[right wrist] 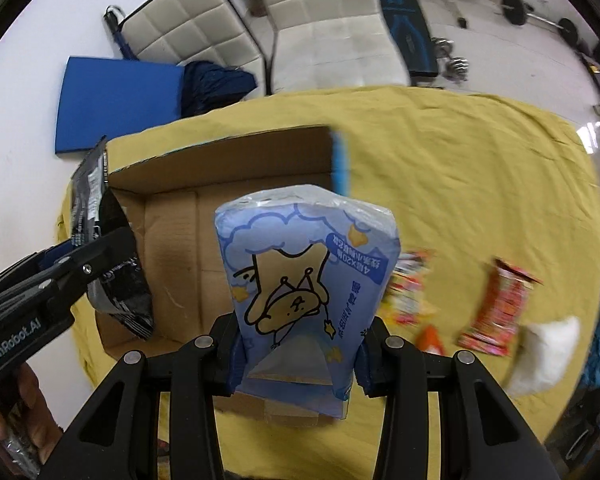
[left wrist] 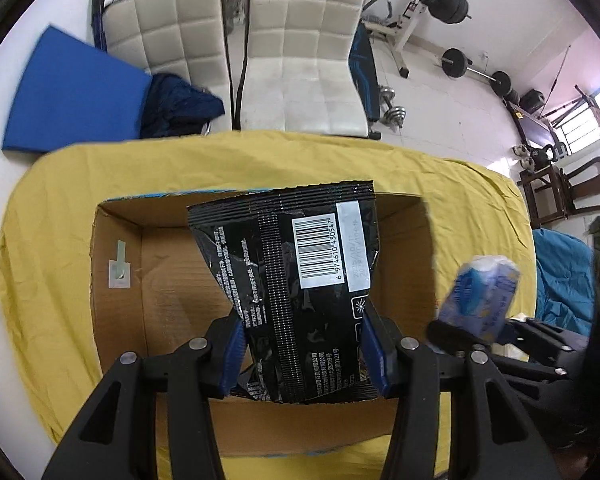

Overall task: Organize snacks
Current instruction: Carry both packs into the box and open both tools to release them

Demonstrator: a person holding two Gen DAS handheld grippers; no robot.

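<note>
My left gripper (left wrist: 302, 354) is shut on a black snack bag (left wrist: 300, 280) with a white barcode label, held above the open cardboard box (left wrist: 120, 312). My right gripper (right wrist: 298, 360) is shut on a light blue cartoon-printed snack pack (right wrist: 300, 280), hovering over the near right part of the cardboard box (right wrist: 172, 264). In the left wrist view the blue pack (left wrist: 480, 292) and the right gripper show blurred at the right. From the right wrist camera the left gripper (right wrist: 112, 276) holds the black bag (right wrist: 112, 248) over the box's left side. The box looks empty inside.
The box sits on a yellow cloth (right wrist: 460, 168) covering the table. Several snack packets lie on the cloth to the right: a red-orange bar (right wrist: 496, 304), a colourful packet (right wrist: 410, 292), a white pouch (right wrist: 544, 348). White chairs (left wrist: 300, 48) and gym weights stand behind.
</note>
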